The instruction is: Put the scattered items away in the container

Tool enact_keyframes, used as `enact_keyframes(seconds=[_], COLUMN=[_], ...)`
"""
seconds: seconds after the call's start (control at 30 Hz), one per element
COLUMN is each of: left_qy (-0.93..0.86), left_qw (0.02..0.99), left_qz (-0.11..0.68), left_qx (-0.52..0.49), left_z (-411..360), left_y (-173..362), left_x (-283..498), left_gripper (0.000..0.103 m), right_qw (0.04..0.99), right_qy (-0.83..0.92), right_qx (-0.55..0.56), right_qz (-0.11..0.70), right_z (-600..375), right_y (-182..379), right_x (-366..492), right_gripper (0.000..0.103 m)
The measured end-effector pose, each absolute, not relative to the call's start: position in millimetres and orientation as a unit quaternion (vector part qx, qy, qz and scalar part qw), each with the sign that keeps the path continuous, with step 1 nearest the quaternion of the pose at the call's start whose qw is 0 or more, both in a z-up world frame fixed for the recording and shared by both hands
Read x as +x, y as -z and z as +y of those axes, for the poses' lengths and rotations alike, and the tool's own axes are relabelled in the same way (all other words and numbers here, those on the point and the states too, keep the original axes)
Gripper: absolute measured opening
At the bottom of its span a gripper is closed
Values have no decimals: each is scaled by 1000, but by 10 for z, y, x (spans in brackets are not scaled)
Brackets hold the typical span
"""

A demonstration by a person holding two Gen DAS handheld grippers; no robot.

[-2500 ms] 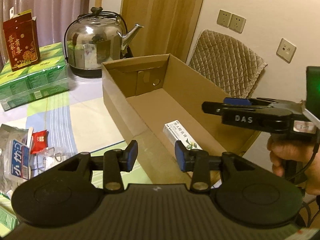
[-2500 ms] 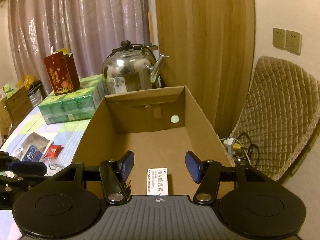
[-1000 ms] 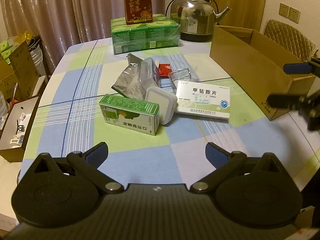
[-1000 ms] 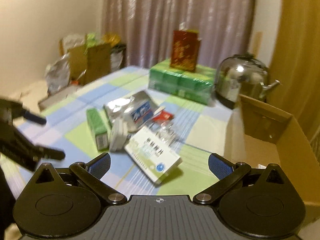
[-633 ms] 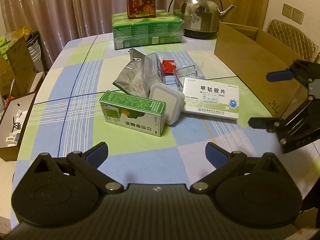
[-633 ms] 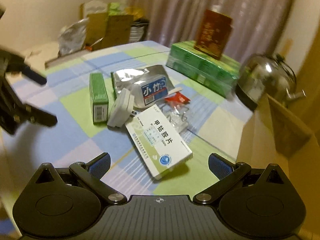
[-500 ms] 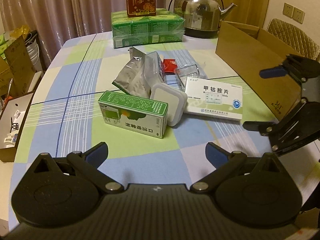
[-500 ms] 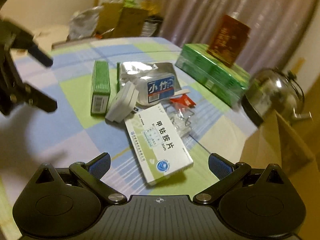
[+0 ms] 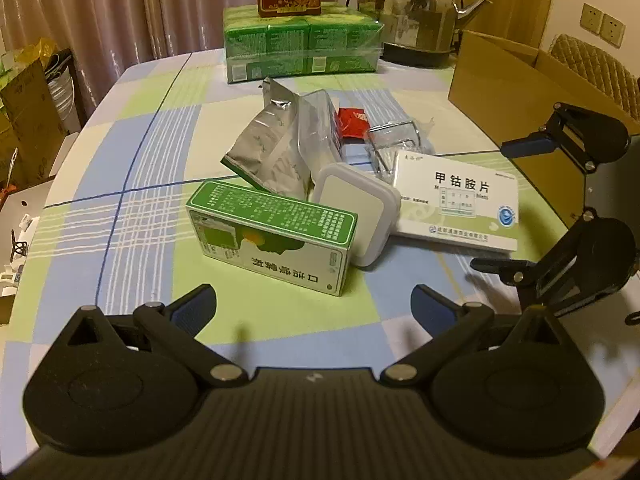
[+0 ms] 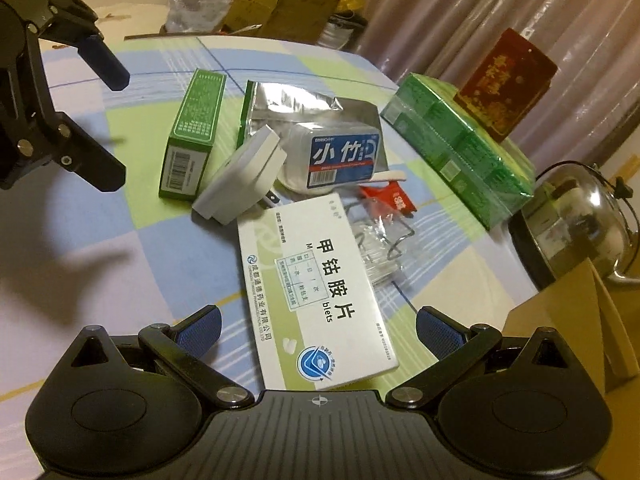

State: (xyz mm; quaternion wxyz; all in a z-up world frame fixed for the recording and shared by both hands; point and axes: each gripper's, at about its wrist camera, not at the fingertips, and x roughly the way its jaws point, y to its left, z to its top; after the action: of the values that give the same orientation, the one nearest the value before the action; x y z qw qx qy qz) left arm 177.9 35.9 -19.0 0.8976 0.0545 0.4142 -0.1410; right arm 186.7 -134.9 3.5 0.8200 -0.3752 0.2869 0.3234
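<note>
Right gripper (image 10: 318,326), released and empty: I am lining its fingers squarely across the near white medicine box (image 10: 310,292)'s narrow sides, left gripper (image 9: 314,306) likewise released.

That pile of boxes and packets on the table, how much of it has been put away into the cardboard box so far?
Most is left. The green box, white medicine box, white case, foil bags, red sachet and clear wrapper all lie on the table. The cardboard box interior is hidden here. Both the left gripper and right gripper are open, holding nothing; the right hovers over the white medicine box.
</note>
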Motion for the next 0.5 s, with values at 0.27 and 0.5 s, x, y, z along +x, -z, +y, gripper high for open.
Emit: enact_keyframes(seconds=[0.27, 0.5], left_qy=[122, 110], left_qw=[901, 905], left_qz=[416, 410], left_qx=[34, 29], left_z=[312, 274], left_y=[250, 225], left_x=[1899, 1969], left_gripper=[102, 102], right_qw=[812, 818], right_qy=[-331, -327], right_qx=[-382, -367], right_qz=[291, 299], right_z=[-1297, -1347], right_y=[49, 17], right_x=[1936, 1933], right_gripper=[81, 73])
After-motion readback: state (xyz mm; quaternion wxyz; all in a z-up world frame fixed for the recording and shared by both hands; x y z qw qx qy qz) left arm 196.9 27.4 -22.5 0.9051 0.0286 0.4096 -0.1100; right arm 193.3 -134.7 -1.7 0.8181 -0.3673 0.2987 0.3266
